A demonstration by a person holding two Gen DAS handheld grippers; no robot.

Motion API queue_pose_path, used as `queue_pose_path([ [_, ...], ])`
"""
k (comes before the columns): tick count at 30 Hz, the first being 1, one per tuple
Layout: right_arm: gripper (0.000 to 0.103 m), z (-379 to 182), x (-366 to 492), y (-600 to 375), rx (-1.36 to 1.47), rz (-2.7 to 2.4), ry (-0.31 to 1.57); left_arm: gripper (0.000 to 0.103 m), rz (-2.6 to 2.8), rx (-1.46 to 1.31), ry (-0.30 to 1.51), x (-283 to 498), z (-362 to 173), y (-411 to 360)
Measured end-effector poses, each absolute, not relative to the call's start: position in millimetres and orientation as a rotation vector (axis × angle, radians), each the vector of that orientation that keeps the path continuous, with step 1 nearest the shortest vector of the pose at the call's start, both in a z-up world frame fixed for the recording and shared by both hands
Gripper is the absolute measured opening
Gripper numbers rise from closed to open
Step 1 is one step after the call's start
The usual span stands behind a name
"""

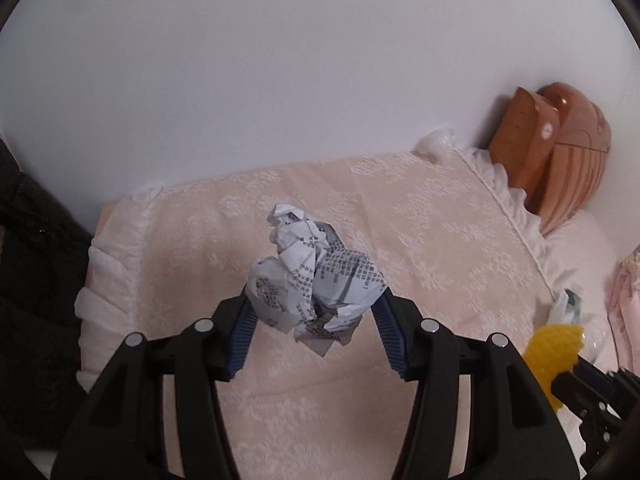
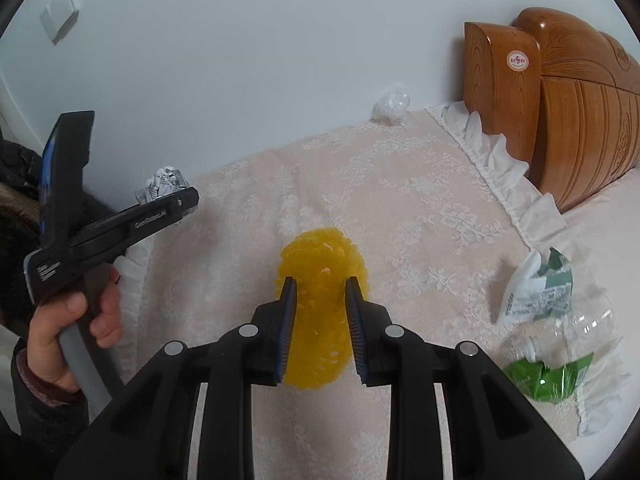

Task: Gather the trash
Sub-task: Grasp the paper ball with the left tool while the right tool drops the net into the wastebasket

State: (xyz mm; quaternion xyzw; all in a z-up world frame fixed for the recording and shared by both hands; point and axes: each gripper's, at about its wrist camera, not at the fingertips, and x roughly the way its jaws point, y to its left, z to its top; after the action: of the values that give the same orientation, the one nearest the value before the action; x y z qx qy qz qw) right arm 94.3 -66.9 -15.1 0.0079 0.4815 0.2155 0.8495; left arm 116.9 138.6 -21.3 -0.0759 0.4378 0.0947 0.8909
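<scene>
Paper ball: crumpled ball of printed grey-white paper (image 1: 316,276), weighs basically nothing, crushes if squeezed. My left tongs (image 1: 314,308) are clamped across its lower half, holding it up over the bed, blue ribbed pads (image 1: 240,336) biting in on both sides.
Yellow thing: squashy yellow mesh puff (image 2: 320,316), soft and springy, looks like foam netting, though I can't say for sure. My right tongs (image 2: 320,300) are pinched narrow around its middle, so it bulges out above and below.
Still lying around: crushed clear plastic bottle with a green label (image 2: 560,356) and a white-green plastic wrapper (image 2: 536,284), both near the frilly edge; a clear crinkled plastic wad (image 2: 392,106) by the wall. Bottle is probably slick, I'd grab a crease.
Bed: pale pink floral damask cover (image 2: 400,208), white ruffle trim, glossy carved wooden headboard (image 2: 580,120).
</scene>
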Motion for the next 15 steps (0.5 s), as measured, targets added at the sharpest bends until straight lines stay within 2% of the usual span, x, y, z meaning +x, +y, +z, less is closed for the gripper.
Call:
queue_pose_path([
  [7,0.027,-32.2,32.2,-130.2,0.037,0.383,1.069,0.053,-0.053,-0.013,0.927,25.1,-16.9,52.6],
  [15,0.027,-54.4,-27.0,-231.5,0.052,0.195,1.12,0.053,-0.33,0.07,0.993,-20.1,-40.6,-52.4],
])
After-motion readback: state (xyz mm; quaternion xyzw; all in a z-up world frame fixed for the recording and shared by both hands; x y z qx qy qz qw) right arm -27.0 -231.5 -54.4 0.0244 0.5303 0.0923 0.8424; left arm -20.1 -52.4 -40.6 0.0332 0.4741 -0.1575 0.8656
